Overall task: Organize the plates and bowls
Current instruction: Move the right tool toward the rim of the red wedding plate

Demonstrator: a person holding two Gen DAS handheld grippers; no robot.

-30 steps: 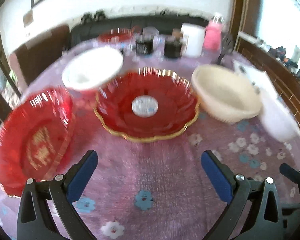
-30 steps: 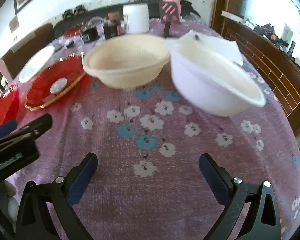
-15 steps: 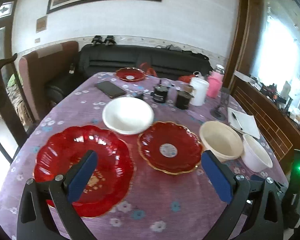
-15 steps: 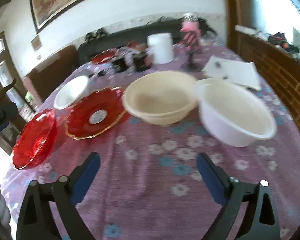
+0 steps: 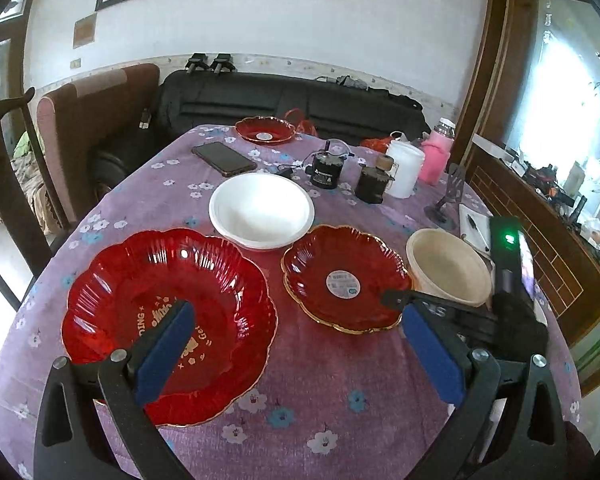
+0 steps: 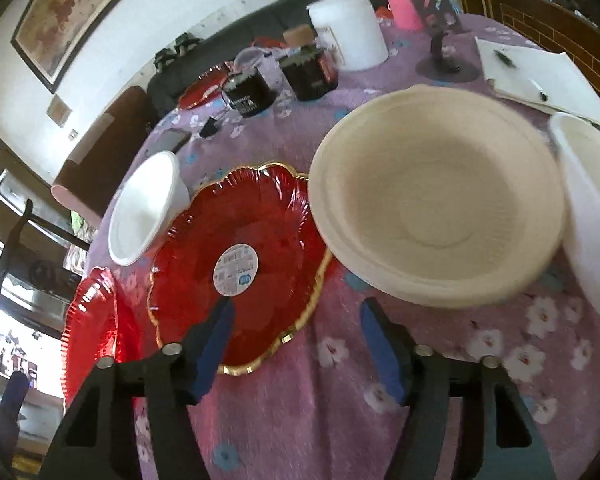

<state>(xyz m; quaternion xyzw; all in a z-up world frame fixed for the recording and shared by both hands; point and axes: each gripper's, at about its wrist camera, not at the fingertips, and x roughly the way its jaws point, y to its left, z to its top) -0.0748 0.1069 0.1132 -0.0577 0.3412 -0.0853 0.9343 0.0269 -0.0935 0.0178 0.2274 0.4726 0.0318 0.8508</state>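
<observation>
Five dishes sit in a loose row on the round table (image 5: 312, 364) with its purple flowered cloth. The large red scalloped plate (image 5: 140, 292) lies at the near left. To its right lies the smaller gold-rimmed red plate (image 6: 260, 240) with a round sticker at its centre, and the white bowl (image 5: 262, 210) stands just beyond the two. The cream bowl (image 6: 440, 196) stands to the right of the smaller plate, with a second white bowl (image 6: 592, 216) touching or almost touching its right side. The left gripper (image 5: 300, 340) hangs above the near table, jaws spread wide and empty. The right gripper (image 6: 296, 336) hovers over the smaller plate's near rim, jaws partly open, holding nothing.
</observation>
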